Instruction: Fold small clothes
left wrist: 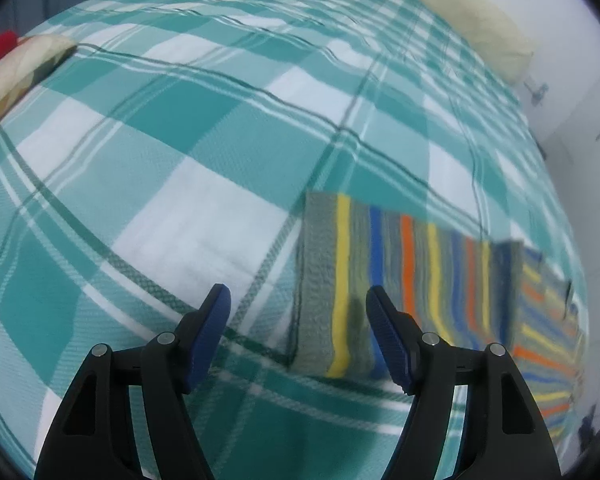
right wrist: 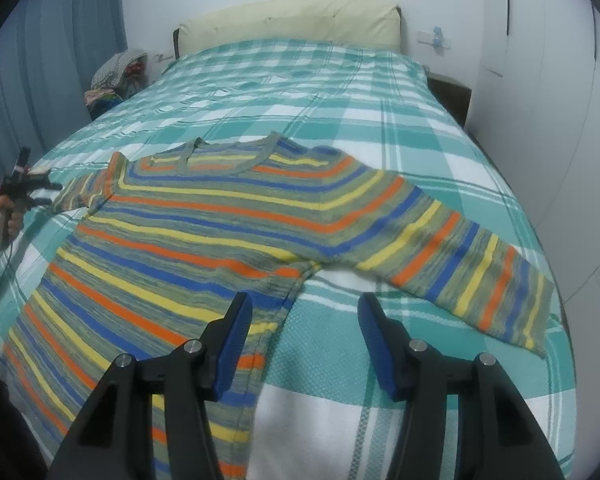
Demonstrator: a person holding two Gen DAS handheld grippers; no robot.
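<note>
Both hand-held grippers agape (empty) | left [left wrist: 298,300] over sweater [left wrist: 400,280] cuff

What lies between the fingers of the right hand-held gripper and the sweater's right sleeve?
Only bare plaid blanket. The right wrist view shows the open right hand-held gripper above it, with the sweater body at one side and its sleeve beyond.

bed surface: the teal-and-white checked blanket [right wrist: 380,152] lies bare beyond the striped knit sweater [right wrist: 228,216], up to the cream padded headboard [right wrist: 288,20].
left edge: a heap of mixed clothes [right wrist: 112,80] stands beside the bed.
right edge: the sweater's sleeve reaches nearly to the bedside; white wardrobe doors [right wrist: 560,80] stand near.
</note>
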